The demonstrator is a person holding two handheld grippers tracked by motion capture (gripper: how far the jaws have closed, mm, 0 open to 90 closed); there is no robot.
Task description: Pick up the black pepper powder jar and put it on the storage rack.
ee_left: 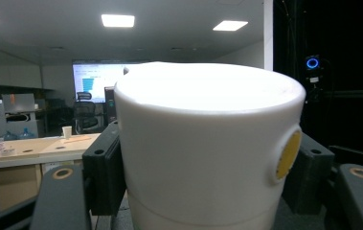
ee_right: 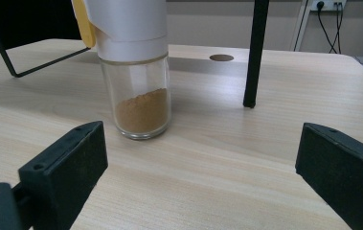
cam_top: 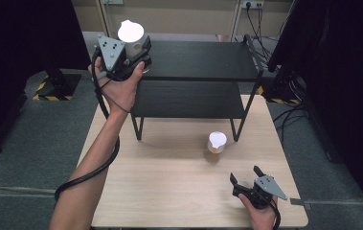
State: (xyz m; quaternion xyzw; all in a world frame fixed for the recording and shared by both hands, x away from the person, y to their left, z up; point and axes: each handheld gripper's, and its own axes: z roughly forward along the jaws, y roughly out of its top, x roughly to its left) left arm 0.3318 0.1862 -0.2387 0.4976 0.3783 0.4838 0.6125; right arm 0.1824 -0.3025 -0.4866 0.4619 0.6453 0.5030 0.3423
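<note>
in the high view the person's left arm stretches forward and up from the bottom edge, the hand wrapped around the left gripper [cam_top: 138,60], which is raised at the left front corner of the black two-tier shelf [cam_top: 208,60], level with its top board. its jaws are clamped on a white-capped jar [cam_top: 131,38]; the left gripper view shows the black pads [ee_left: 103,175] pressing the white cap from both sides, as closed as the cap allows, with a round yellow spot on the cap's side against one pad. the jar stands upright in the grip, its long axis vertical and its white top facing up; what it holds cannot be told. the right hand rests low near the front right corner of the wooden table [cam_top: 169,191], holding the right gripper [cam_top: 245,175] with its jaws pointing away from the person toward the shelf. those jaws stand wide apart with nothing between them. ahead of them a second jar [ee_right: 133,67] stands upright on the table just in front of the shelf's right leg [ee_right: 255,52], white cap on top, clear glass below, with brown powder filling roughly the lower part of the glass.
</note>
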